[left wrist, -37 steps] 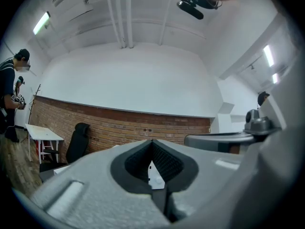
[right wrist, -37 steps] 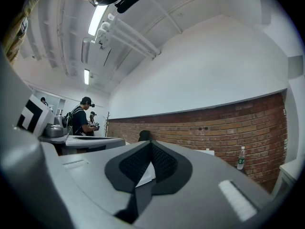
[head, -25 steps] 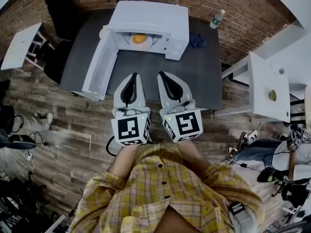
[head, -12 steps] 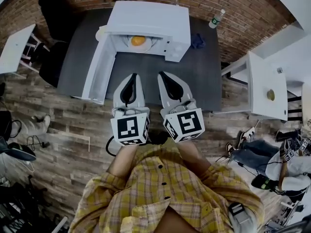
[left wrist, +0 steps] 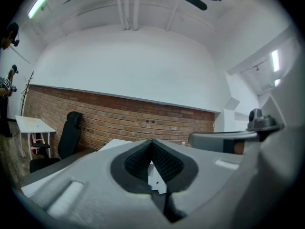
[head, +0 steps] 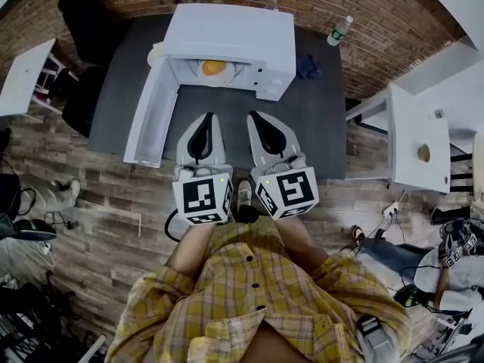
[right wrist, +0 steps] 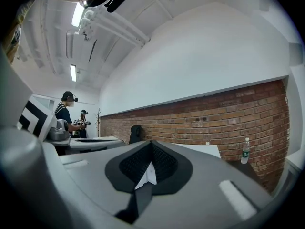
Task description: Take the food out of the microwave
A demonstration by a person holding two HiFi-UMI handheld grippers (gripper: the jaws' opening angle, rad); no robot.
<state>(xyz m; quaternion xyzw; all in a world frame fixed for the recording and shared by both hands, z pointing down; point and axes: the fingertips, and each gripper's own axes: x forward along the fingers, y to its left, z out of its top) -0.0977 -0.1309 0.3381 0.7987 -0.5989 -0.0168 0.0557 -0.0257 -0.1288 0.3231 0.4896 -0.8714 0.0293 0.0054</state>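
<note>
The food [head: 214, 68], an orange-yellow lump, sits inside the open microwave [head: 227, 32] at the upper centre of the frame, well apart from both pairs of jaws. Below it, the left gripper [head: 206, 119] and right gripper [head: 255, 117] are side by side over the counter [head: 310, 119], held level and pointing toward the opening. Both pairs of jaws are closed on nothing. The microwave's door [head: 150, 112] stands open to the left.
</note>
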